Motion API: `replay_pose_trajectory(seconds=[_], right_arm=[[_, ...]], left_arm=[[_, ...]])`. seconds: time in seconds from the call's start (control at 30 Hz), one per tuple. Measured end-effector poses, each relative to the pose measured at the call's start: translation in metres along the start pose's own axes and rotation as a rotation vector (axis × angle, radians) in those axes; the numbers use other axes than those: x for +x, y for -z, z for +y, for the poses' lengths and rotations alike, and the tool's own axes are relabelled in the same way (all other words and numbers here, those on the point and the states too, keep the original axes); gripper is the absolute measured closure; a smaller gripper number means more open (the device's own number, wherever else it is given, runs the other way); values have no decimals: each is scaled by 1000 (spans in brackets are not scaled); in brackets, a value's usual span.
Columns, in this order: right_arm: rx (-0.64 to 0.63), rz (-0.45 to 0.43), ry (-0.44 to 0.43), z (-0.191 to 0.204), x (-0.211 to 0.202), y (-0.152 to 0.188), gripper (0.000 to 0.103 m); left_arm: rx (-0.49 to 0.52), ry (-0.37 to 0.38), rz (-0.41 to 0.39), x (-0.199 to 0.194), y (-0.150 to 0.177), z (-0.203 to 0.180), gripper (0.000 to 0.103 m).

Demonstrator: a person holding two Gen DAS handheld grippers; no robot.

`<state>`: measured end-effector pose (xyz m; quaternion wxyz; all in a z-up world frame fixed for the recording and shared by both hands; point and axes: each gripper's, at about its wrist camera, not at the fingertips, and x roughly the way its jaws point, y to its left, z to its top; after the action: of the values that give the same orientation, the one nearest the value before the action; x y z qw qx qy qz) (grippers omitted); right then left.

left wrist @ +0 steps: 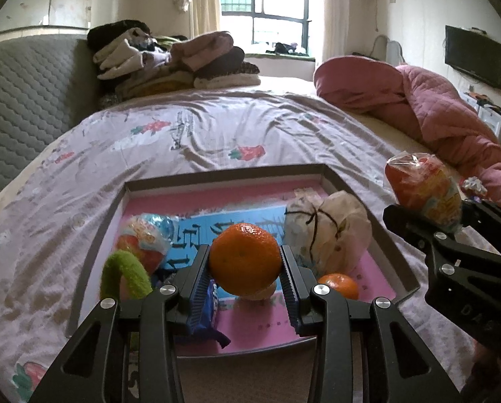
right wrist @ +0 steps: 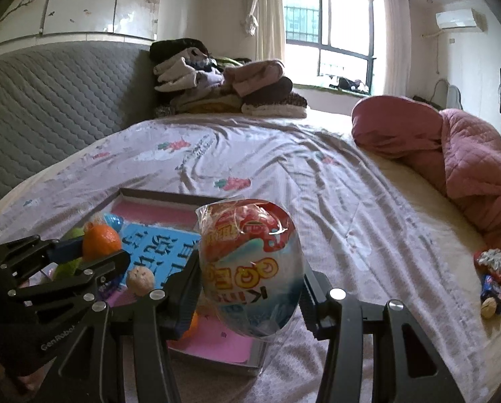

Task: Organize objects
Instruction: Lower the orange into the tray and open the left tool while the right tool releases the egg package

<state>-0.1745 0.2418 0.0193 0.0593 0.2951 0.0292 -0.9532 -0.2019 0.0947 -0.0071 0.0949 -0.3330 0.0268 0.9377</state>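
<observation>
The left tool (left wrist: 247,265) grips an orange (left wrist: 245,258) at part-width, above the tray (left wrist: 99,248) on the bed (left wrist: 216,134) — the right tool (right wrist: 250,278) clamps a wrapped snack (right wrist: 250,268), slightly wider, just beside the tray.

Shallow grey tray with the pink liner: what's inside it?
Inside the tray: a tied white bag, small orange, blue biscuit packet, snack pack, green plush piece. The held orange hides more.

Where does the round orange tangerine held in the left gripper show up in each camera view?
Left wrist view: the round orange tangerine sits centre-low, clamped between the left gripper pads.
Right wrist view: far left, mid-height.
Shared landmark: the shallow grey-rimmed tray with pink lining beneath it.
</observation>
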Motion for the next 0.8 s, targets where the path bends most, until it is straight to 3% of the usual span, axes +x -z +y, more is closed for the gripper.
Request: replay_pose_trajectory(seconds=[0.8], right_arm=[[-22,92,23,10,33,21,52]], left_arm=[[10,29,52,17,17,-6,63]])
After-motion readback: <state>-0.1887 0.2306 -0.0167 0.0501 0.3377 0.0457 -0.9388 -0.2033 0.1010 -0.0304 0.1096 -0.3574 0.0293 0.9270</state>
